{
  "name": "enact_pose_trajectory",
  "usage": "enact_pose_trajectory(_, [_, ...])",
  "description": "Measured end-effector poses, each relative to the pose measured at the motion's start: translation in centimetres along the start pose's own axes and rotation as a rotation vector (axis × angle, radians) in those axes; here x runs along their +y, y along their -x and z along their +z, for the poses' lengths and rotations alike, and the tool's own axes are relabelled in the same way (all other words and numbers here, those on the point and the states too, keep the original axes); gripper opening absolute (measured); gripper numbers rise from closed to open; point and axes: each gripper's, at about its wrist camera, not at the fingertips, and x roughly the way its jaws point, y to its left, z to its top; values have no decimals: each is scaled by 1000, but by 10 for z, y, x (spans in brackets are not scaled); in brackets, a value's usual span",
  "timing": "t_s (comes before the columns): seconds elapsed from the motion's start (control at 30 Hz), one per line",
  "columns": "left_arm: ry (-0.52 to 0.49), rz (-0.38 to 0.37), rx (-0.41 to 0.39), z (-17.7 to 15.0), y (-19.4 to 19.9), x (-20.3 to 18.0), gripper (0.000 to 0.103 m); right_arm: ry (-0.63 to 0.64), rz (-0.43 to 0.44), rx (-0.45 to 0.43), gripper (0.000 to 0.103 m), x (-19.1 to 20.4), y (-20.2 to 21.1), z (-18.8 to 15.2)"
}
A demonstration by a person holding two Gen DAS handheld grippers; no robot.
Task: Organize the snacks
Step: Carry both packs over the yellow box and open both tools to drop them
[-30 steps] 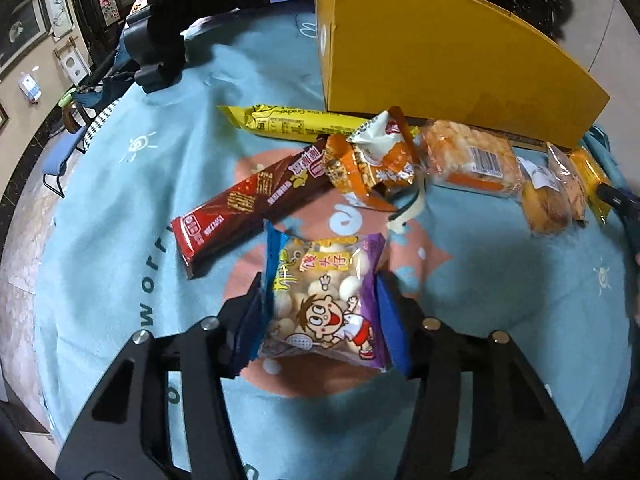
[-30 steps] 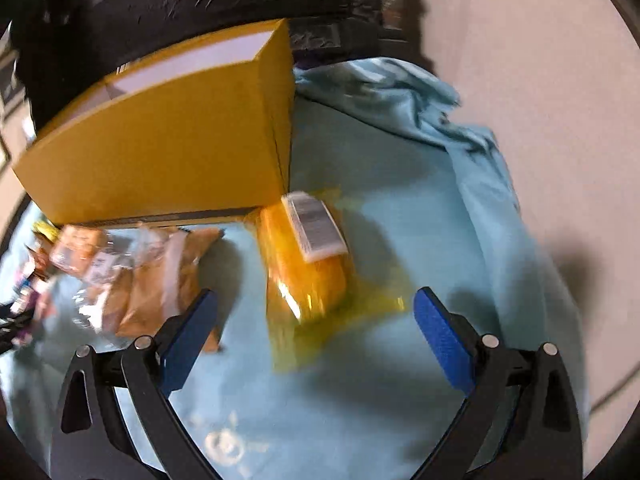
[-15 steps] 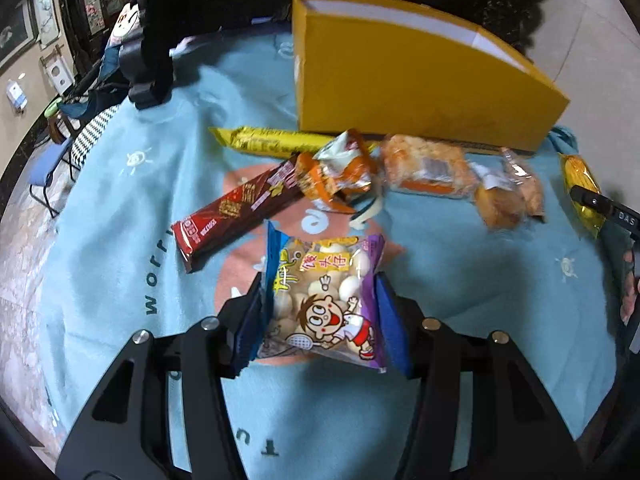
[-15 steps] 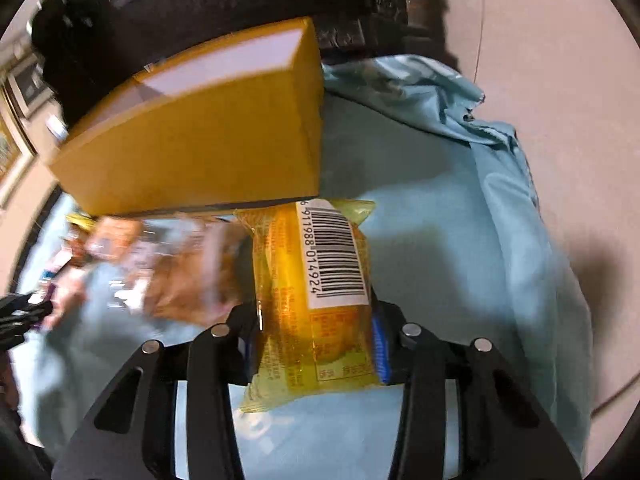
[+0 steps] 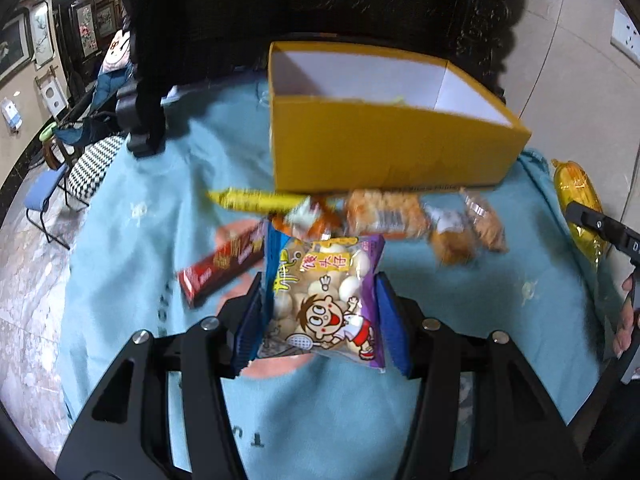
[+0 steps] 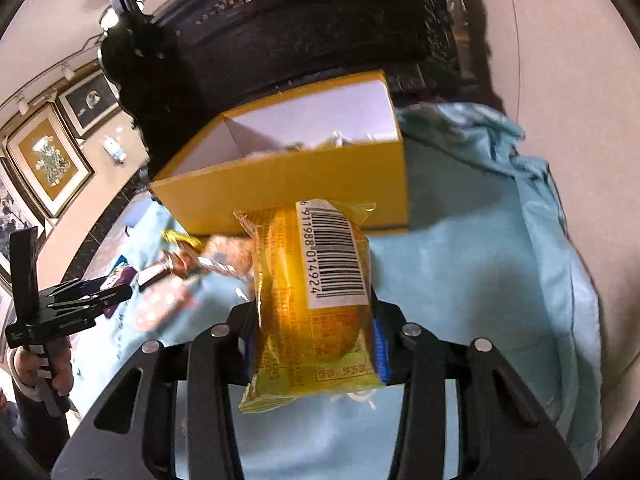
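Observation:
My left gripper (image 5: pixel 320 320) is shut on a purple snack bag with a cartoon boy (image 5: pixel 324 304), held above the blue cloth in front of the open yellow box (image 5: pixel 384 156). My right gripper (image 6: pixel 316 340) is shut on a yellow wrapped cake with a barcode label (image 6: pixel 312 300), raised before the same yellow box (image 6: pixel 296 184). That cake (image 5: pixel 576 196) and the right gripper show at the far right of the left wrist view. The box has white inner walls and some wrappers inside.
On the blue tablecloth (image 5: pixel 160 184) before the box lie a yellow bar (image 5: pixel 256 200), a dark red bar (image 5: pixel 224 264), an orange packet (image 5: pixel 312 216) and several clear-wrapped pastries (image 5: pixel 460 232). Dark carved furniture (image 5: pixel 320 12) stands behind the box.
Both grippers have risen with their snacks, so the open top of the box now shows. The right gripper closed on the yellow cake about a second ago.

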Motion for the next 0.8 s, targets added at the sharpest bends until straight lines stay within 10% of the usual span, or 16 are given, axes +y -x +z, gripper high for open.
enact_pose_trajectory(0.4, [-27, -3, -92, 122, -13, -30, 55, 36, 29, -120, 43, 30, -28, 95])
enact_pose_trajectory(0.8, [27, 49, -12, 181, -102, -37, 72, -62, -27, -42, 51, 16, -122, 134])
